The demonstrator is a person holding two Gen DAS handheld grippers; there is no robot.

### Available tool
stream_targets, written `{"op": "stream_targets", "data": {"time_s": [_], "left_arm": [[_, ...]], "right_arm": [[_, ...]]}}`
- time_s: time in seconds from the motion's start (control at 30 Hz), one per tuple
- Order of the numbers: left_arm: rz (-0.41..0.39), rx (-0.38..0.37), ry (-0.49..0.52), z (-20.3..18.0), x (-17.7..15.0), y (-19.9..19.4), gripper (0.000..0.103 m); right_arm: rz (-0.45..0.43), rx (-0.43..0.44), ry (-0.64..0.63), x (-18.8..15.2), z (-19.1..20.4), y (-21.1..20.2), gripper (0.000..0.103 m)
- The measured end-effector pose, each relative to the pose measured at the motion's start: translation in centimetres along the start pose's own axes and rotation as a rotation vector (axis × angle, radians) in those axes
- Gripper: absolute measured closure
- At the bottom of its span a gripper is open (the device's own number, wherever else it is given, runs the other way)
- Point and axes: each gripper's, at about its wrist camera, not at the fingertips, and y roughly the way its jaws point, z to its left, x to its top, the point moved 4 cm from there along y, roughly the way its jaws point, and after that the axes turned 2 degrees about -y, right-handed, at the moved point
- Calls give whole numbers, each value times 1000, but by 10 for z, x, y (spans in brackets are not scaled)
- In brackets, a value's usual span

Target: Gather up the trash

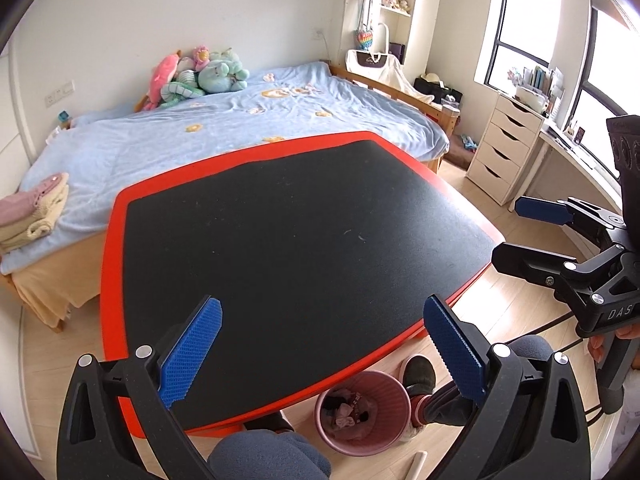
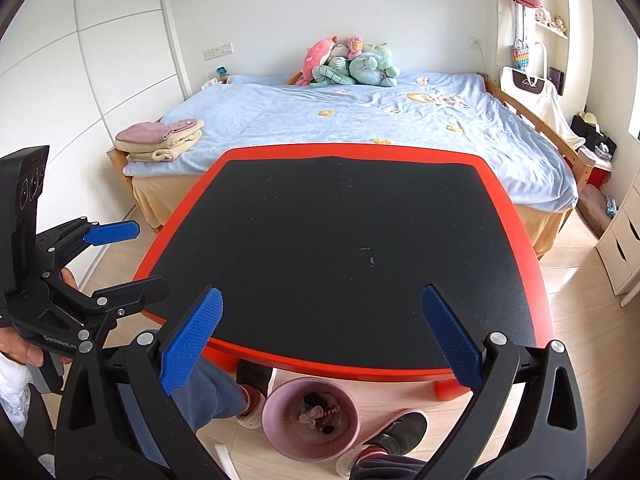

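A pink waste bin (image 1: 362, 414) stands on the floor at the near edge of the table, between the person's feet, with crumpled pink and dark trash inside; it also shows in the right wrist view (image 2: 311, 420). The black table top with a red rim (image 1: 296, 232) (image 2: 344, 248) has nothing on it but tiny specks. My left gripper (image 1: 322, 354) is open and empty above the table's near edge. My right gripper (image 2: 320, 344) is open and empty above the same edge. Each gripper shows in the other's view, the right one (image 1: 520, 232) and the left one (image 2: 136, 260).
A bed with a blue cover (image 2: 360, 120) stands behind the table, with plush toys (image 2: 352, 62) and folded towels (image 2: 160, 140). A white drawer unit (image 1: 502, 148) stands at the right. The person's knees and slippered feet (image 1: 420, 380) are under the table's near edge.
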Motion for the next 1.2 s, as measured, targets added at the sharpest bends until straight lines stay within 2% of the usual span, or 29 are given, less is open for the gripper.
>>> {"op": "stream_targets", "data": {"time_s": [0.4, 1.2], "left_arm": [[-27, -16, -39, 2, 5, -6, 6], [-23, -20, -33, -1, 2, -7, 6]], "right_arm": [[17, 1, -1, -2, -1, 5, 5], [27, -6, -8, -2, -3, 7, 5]]}}
